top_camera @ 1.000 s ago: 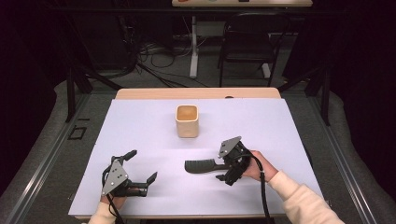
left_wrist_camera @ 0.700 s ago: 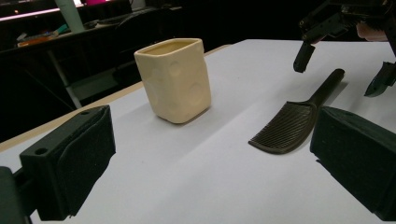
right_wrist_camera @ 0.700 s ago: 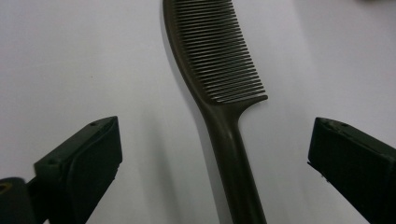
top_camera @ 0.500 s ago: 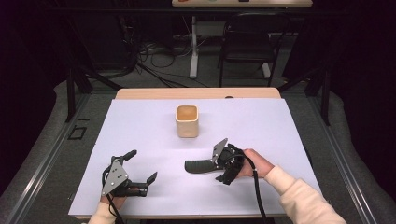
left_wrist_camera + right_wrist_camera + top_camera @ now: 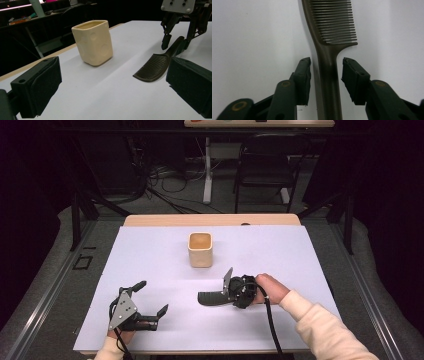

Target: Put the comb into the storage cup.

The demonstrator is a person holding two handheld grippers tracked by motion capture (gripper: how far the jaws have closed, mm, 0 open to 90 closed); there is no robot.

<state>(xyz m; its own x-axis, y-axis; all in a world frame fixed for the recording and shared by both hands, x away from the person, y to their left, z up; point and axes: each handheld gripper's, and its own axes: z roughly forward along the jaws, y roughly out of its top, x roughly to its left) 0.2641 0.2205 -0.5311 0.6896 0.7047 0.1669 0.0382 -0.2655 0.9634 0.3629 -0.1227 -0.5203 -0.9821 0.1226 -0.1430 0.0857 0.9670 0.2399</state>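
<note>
A dark comb [image 5: 210, 298] lies flat on the white table [image 5: 280, 250], teeth end to the left. My right gripper [image 5: 231, 296] is at its handle. In the right gripper view the comb handle [image 5: 328, 75] lies between the two pads [image 5: 303, 80] with a thin gap on each side. The jaws have just been closing around it and do not press on it. A cream square cup [image 5: 200, 249] stands upright behind the comb. My left gripper [image 5: 151, 297] rests open at the front left with nothing in it. Its view shows the cup [image 5: 93, 42], the comb [image 5: 155, 66] and the right gripper [image 5: 175, 43].
The table's wooden far edge [image 5: 210, 220] lies behind the cup. A black chair [image 5: 265, 165] and floor cables [image 5: 165, 185] are beyond the table. A sleeved forearm [image 5: 320, 330] comes in from the bottom right.
My right gripper slid a little to the left over the comb's handle and its jaws narrowed around it. The left gripper, the cup and the comb stayed put.
</note>
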